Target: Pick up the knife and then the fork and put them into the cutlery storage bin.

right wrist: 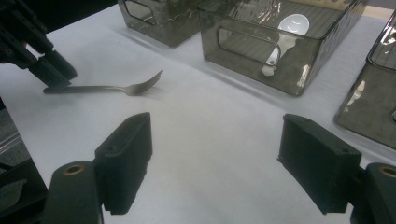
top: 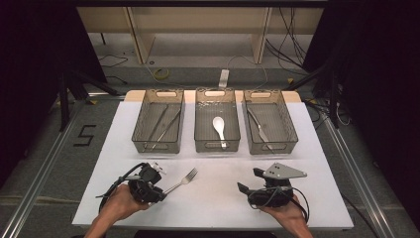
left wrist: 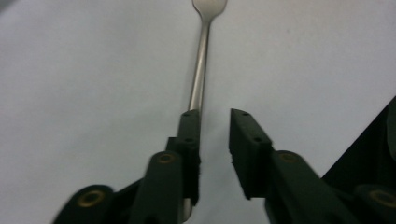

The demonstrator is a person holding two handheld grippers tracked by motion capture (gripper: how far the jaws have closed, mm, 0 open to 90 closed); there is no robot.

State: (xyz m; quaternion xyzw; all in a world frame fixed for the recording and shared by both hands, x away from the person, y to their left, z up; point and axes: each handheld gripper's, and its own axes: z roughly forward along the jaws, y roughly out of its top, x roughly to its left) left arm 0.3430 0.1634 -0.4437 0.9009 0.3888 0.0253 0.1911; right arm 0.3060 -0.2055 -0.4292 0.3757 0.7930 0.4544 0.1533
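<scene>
Looking down from the high view, I have the slim silver metal fork (top: pixel 182 181) lying flat on the white-covered bench (top: pixel 218 198), tines pointing toward the bins and up to the right, handle end at my left gripper (top: pixel 157 194). In the left gripper view the fork's handle (left wrist: pixel 198 84) runs up between the two black fingers (left wrist: pixel 189 140); it lies against the inner face of the left-hand one, while the other stands clear of it with white bench showing in the gap, so the fingers are parted and not clamping (the fork rests on the bench by its own weight). From the right gripper view the same fork (right wrist: pixel 105 87) lies level, with the left gripper's dark fingertips at its handle end.

My right gripper (top: pixel 250 182) hovers low over the bench at the right, well apart from the fork, its fingers (right wrist: pixel 123 161) spread wide with nothing between them.

Beyond, three smoky translucent plastic bins stand in a row: the left bin (top: pixel 138 134) holds long thin metal pieces (I cannot tell which utensils), the middle bin (top: pixel 198 134) holds a white ceramic soup spoon (top: pixel 219 128), and the right bin (top: pixel 289 131) holds a metal knife (top: pixel 258 126).
</scene>
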